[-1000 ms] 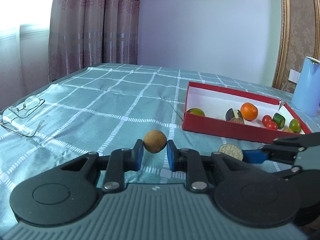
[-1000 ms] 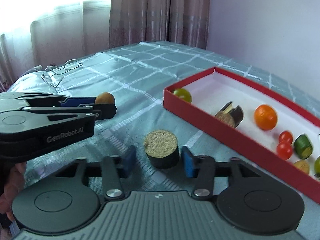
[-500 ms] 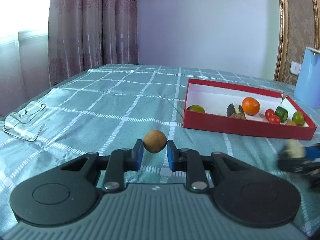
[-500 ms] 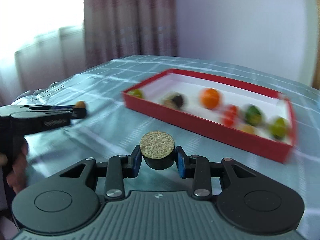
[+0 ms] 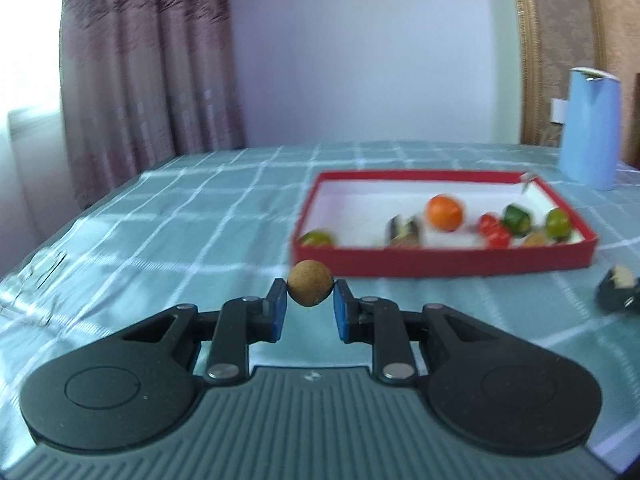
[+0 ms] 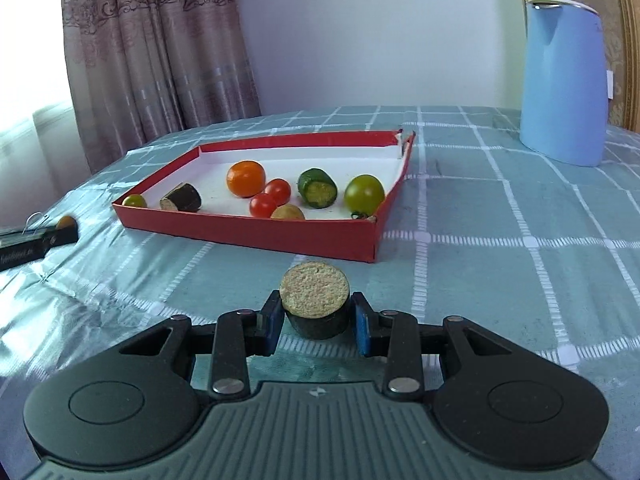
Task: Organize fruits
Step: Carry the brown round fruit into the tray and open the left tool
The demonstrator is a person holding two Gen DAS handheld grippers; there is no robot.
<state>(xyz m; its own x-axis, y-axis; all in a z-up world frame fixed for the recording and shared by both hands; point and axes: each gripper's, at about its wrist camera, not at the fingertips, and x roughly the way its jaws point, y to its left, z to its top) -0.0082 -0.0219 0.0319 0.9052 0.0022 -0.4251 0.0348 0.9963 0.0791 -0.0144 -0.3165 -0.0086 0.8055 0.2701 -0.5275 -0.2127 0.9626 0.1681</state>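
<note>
My left gripper is shut on a small round brown fruit and holds it above the cloth, in front of the red box's near left corner. My right gripper is shut on a dark cylinder piece with a pale cut face, short of the red box's near right corner. The box holds an orange fruit, two red tomatoes, a green tomato, a cucumber piece and others. The left gripper shows at the right wrist view's left edge.
A light blue jug stands at the back right of the table. Glasses lie blurred at the table's left edge. A checked teal cloth covers the table. Curtains hang behind on the left.
Both grippers lifted their pieces and swung toward the red box. The right gripper closed on the cylinder piece and moved round to the box's right end.
</note>
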